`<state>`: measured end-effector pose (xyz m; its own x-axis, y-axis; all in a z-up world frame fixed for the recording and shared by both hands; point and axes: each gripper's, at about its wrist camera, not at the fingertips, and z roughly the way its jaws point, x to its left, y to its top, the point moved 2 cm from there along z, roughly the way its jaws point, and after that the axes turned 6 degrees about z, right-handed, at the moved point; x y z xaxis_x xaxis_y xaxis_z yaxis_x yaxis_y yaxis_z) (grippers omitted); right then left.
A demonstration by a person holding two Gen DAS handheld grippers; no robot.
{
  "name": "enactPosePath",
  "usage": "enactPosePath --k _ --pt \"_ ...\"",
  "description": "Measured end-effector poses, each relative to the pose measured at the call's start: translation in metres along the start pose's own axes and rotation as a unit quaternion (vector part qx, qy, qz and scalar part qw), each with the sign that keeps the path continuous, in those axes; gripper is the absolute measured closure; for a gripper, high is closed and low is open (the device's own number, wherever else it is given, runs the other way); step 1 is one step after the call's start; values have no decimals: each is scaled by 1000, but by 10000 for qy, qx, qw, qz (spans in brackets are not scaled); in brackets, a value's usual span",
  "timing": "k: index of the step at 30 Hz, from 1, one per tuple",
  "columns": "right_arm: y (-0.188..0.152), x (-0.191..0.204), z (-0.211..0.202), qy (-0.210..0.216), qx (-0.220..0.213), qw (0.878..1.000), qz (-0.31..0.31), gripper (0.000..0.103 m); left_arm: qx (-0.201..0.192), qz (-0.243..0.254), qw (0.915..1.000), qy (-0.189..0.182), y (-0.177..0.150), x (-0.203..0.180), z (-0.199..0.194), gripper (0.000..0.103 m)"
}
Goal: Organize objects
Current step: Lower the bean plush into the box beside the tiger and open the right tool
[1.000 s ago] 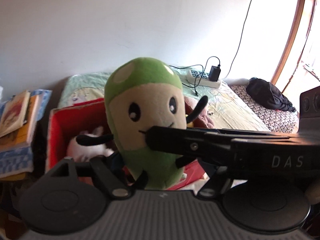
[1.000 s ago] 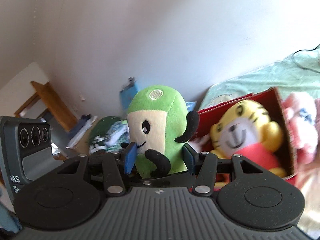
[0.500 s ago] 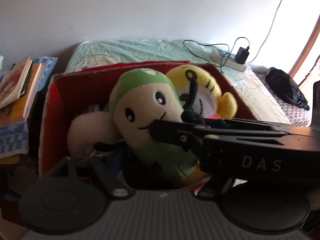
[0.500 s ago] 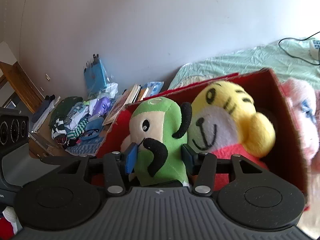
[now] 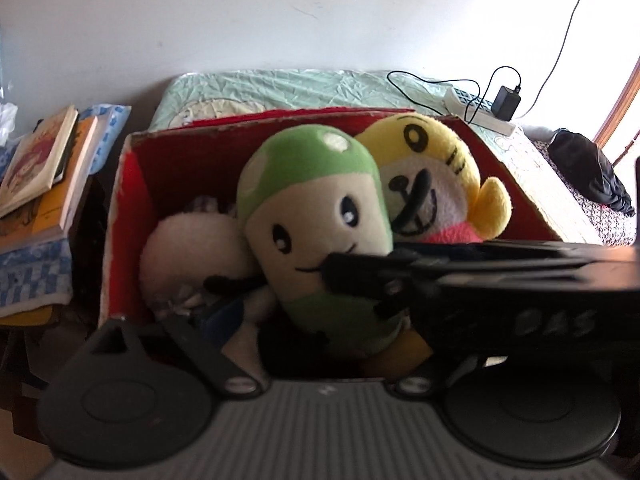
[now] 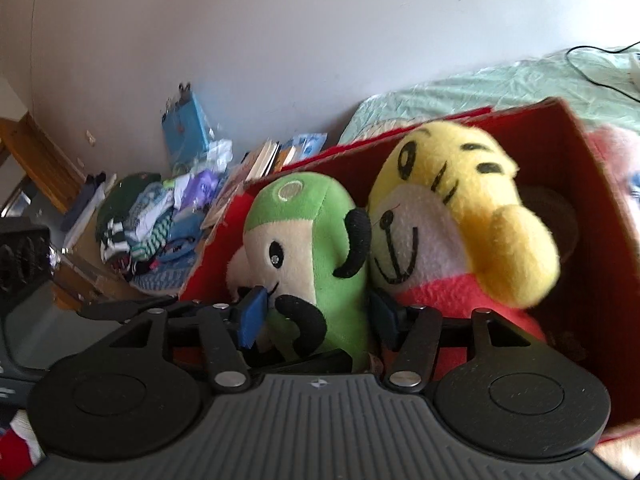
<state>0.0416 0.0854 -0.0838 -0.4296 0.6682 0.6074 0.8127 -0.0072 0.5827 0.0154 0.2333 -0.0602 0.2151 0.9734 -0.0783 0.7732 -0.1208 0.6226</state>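
Your right gripper (image 6: 314,316) pinches the green plush (image 6: 310,256) low on its body, one blue pad (image 6: 252,316) on each flank, and the toy is already down inside the red box (image 6: 600,184), wedged between the white plush (image 5: 192,256) and the yellow tiger plush (image 6: 460,236). Your left gripper (image 5: 320,340) sits at the box's near edge; its right finger is hidden behind the right gripper's body, so I cannot tell whether it is spread or pressed together.

To finish this placement well, lower the green plush until its base looks to rest on the box floor or the toys beneath, then spread the pads wide enough to clear its soft sides. Draw straight back and up, so the pads do not snag its black arm (image 6: 356,248) and drag it out. Keep the left gripper clear of the right one's path.
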Motion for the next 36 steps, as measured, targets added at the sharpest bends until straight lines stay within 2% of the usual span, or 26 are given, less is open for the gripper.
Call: enactPosePath --k 4,6,7,10,12,15,22,25,29,30,31,36 --pt "6 -12 -16 176 -427 9975 538 45 60 80 10000 -4 1 -4 3 11" --pt "9 -14 -20 252 -585 9960 633 55 70 92 9999 26 2 -6 3 11" --pt "9 -13 -19 238 -596 9961 609 64 75 90 9999 43 2 -6 3 11" --pt "8 -8 -8 146 -428 9978 479 70 61 62 9999 78 3 -4 1 11" --pt "5 -7 -1 117 -300 9986 423 70 32 56 9998 168 4 -2 -2 11" --pt "2 -7 7 -204 -275 9989 307 73 32 113 9986 513 3 1 -1 10" --pt "2 -14 10 -219 -379 9982 401 74 120 25 9983 574 3 4 5 8" --pt "-2 -13 5 -182 -330 9987 349 72 186 63 9976 670 4 1 8 8" --pt "-1 -23 1 -41 -190 9980 606 69 264 95 9969 728 6 -1 10 8" --pt "-1 -23 0 -76 -178 9981 585 69 283 84 9968 745 6 -1 11 7" --pt "-2 -22 -2 -84 -183 9981 575 69 307 77 9966 759 7 -2 12 0" --pt "-4 -21 -11 -147 -265 9983 499 69 402 180 9940 997 8 -10 15 0"
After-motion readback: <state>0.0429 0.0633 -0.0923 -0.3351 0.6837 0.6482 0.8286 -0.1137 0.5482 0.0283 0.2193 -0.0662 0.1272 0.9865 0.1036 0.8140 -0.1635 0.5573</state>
